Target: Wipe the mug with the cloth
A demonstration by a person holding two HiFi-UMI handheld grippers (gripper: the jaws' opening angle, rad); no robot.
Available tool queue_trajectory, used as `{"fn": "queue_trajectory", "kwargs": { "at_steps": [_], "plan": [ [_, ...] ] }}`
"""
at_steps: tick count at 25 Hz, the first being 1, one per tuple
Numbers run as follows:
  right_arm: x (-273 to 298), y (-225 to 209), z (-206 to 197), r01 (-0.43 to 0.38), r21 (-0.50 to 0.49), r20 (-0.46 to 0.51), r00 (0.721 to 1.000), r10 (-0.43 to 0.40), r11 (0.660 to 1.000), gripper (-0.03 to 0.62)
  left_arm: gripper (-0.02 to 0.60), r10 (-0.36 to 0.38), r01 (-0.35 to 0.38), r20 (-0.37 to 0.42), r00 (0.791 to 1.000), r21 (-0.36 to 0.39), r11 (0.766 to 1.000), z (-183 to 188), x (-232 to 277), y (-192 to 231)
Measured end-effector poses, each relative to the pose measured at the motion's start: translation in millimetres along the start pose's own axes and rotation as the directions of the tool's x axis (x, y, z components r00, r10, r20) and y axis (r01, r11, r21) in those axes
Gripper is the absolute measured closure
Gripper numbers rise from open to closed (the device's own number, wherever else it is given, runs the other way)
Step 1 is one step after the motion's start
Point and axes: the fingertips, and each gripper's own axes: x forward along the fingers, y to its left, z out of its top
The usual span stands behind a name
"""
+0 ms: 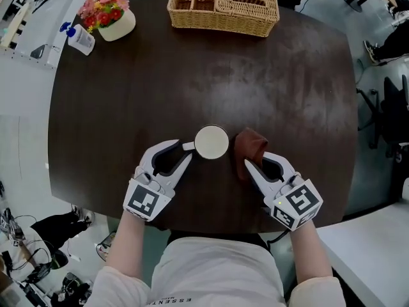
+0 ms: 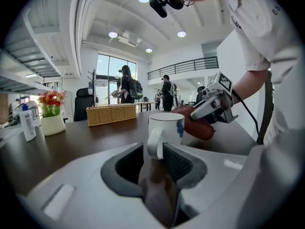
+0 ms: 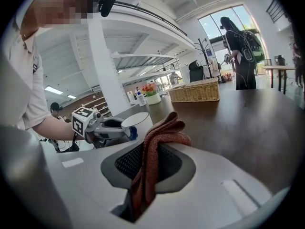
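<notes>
The white mug [image 1: 211,142] stands upright near the middle of the dark tabletop [image 1: 268,82], mouth up, its handle pointing toward the person's left. It looks ceramic: stiff, smooth, probably slippery, and breakable if tipped, so the handle is the sound place to hold it. The left gripper [image 1: 186,148] does just that, its jaws pressed onto the handle from either side. Just right of the mug is the reddish-brown cloth [image 1: 249,147], soft and limp, bunched into folds. The right gripper [image 1: 248,166] pinches it between closed jaws, leaving a loose wad free ahead of them for rubbing. The cloth seems to touch the mug's wall, though no view settles that. Well apart, at the far edge, sit a wicker basket [image 1: 223,8], a flower pot [image 1: 110,16] and a small bottle [image 1: 80,39].
</notes>
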Motion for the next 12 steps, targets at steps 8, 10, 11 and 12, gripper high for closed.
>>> {"fn": "queue_trajectory", "kwargs": {
  "at_steps": [8, 10, 11, 12],
  "plan": [
    [-30, 22, 30, 0.092, -0.084, 0.086, 0.993, -0.085, 0.992, 0.511, 0.477, 0.247, -0.245, 0.141, 0.959, -0.033, 0.969, 67, -50, -11],
    [-41, 37, 43, 0.108, -0.121, 0.139, 0.986, -0.091, 0.987, 0.511, 0.481, 0.320, -0.321, 0.158, 0.934, -0.018, 0.947, 90, -65, -15],
    [-48, 46, 49, 0.120, -0.135, 0.163, 0.982, -0.098, 0.983, 0.511, 0.496, 0.352, -0.355, 0.168, 0.921, -0.014, 0.935, 102, -74, -19],
    [-55, 53, 56, 0.138, -0.151, 0.185, 0.977, -0.109, 0.979, 0.511, 0.526, 0.381, -0.385, 0.179, 0.907, -0.013, 0.923, 115, -82, -22]
  ]
}}
